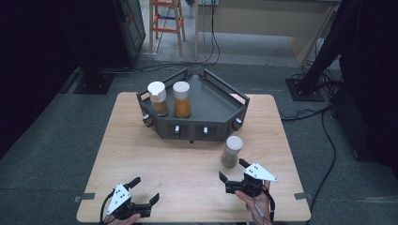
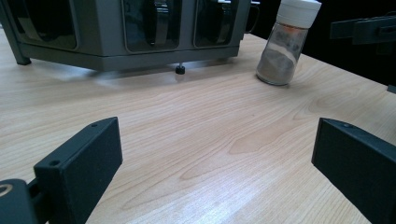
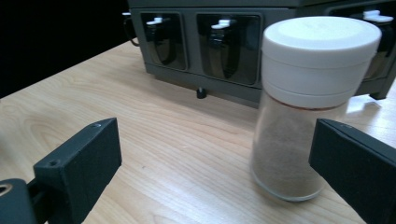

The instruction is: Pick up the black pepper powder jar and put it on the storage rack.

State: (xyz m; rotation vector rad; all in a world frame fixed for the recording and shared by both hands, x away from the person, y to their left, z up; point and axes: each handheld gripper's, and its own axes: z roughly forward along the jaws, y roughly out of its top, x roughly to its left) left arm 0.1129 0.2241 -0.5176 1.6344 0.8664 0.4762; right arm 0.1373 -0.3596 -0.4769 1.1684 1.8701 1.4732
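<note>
A dark grey rack (image 1: 220,110) stands at the back of the wooden table (image 1: 141,159). Two white-capped spice jars sit on its left part, one brown (image 1: 158,99), one orange (image 1: 181,99). A third jar of grey-brown powder (image 1: 231,151) (image 2: 286,43) (image 3: 308,105) stands upright on the table in front of the rack's right side. My right gripper (image 1: 233,169) (image 3: 215,172) is open just before this jar, whose base lies near the right jaw. My left gripper (image 1: 144,190) (image 2: 215,172) is open over bare wood at the front left.
The rack's front (image 2: 140,28) (image 3: 210,42) has windowed slots with small white knobs and a black foot below. A wooden ladder (image 1: 166,21), cables and black stands lie on the floor beyond the table. Bare wood lies between the two grippers.
</note>
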